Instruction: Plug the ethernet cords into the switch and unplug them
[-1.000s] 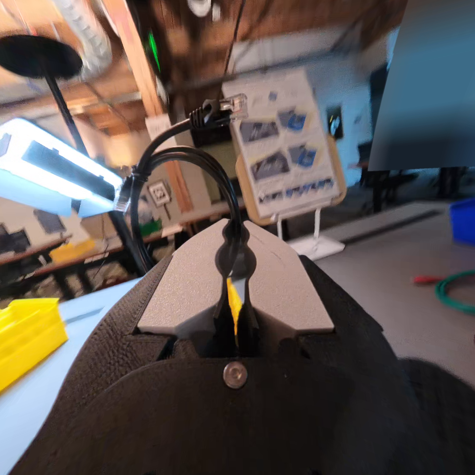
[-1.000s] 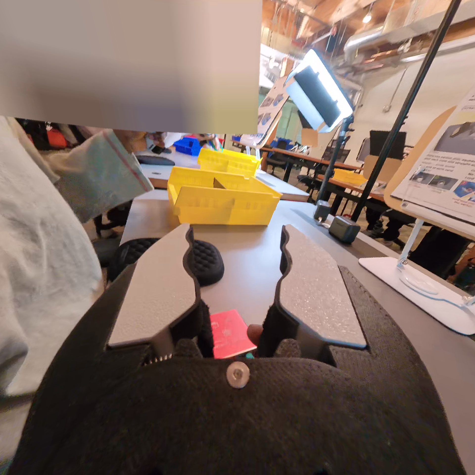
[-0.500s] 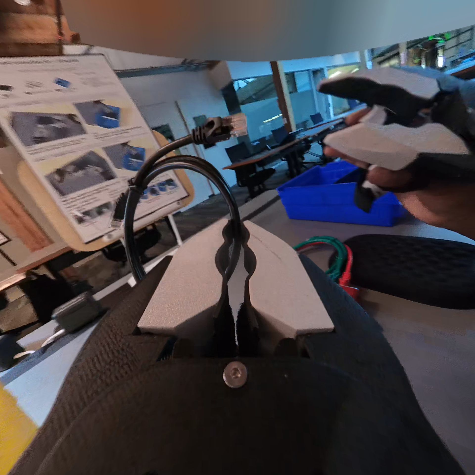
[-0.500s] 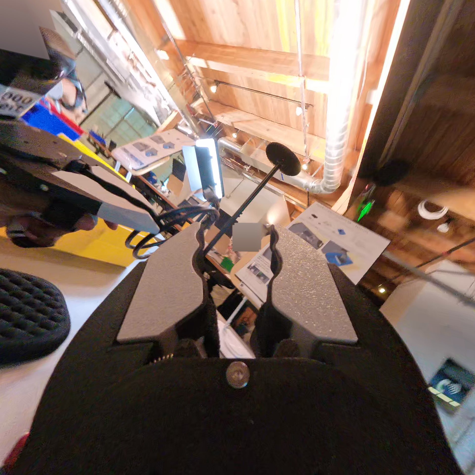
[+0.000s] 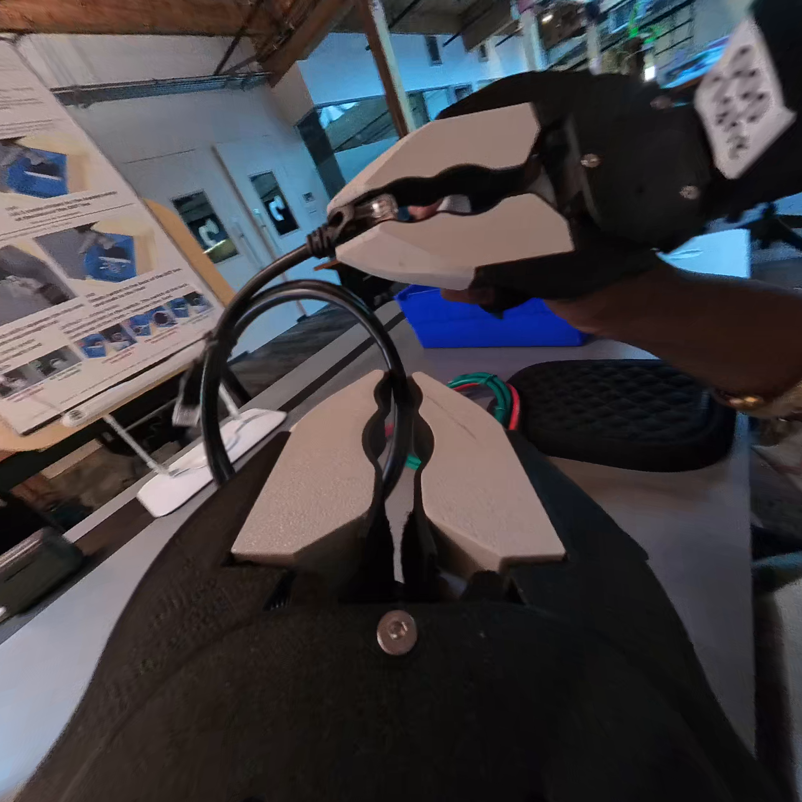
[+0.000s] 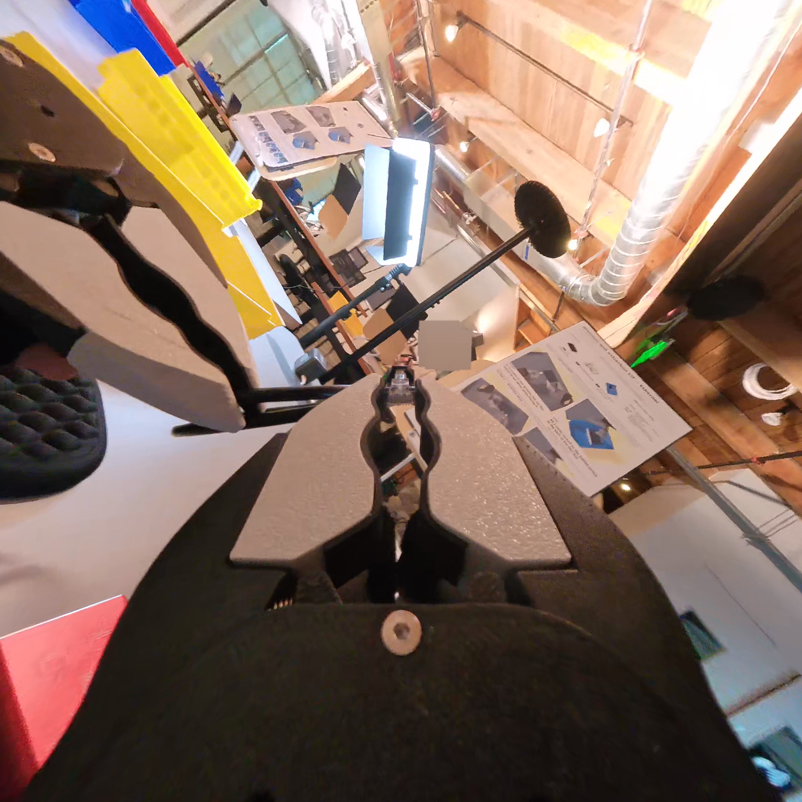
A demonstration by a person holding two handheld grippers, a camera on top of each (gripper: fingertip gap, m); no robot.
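Observation:
My left gripper [image 5: 397, 377] is shut on a coiled black ethernet cord [image 5: 277, 299] and holds it above the table. The cord loops up to a clear plug [image 5: 369, 212]. My right gripper [image 5: 340, 230] is shut on that plug, coming in from the upper right. In the right wrist view the plug [image 6: 398, 390] sits between the tips of my right gripper [image 6: 399, 382]. The left gripper [image 6: 243, 399] and the cord [image 6: 295, 392] lie to its left. The cord's other plug [image 5: 186, 403] hangs free on the left. No switch is in view.
Green and red cords [image 5: 490, 390] lie on the grey table [image 5: 607, 520] next to a black mat [image 5: 620, 412]. A blue bin [image 5: 477, 321] stands behind. An instruction board [image 5: 65, 260] stands at left. Yellow bins [image 6: 186, 143], a lamp panel [image 6: 399, 204] and a red object [image 6: 52, 651] show in the right wrist view. Across from one pair of fingers to the other is roughly 7 centimeters.
My right gripper, open and apart from the cord before, has come in and shut on the upper plug. The left gripper still holds the coiled cord and has turned a little right.

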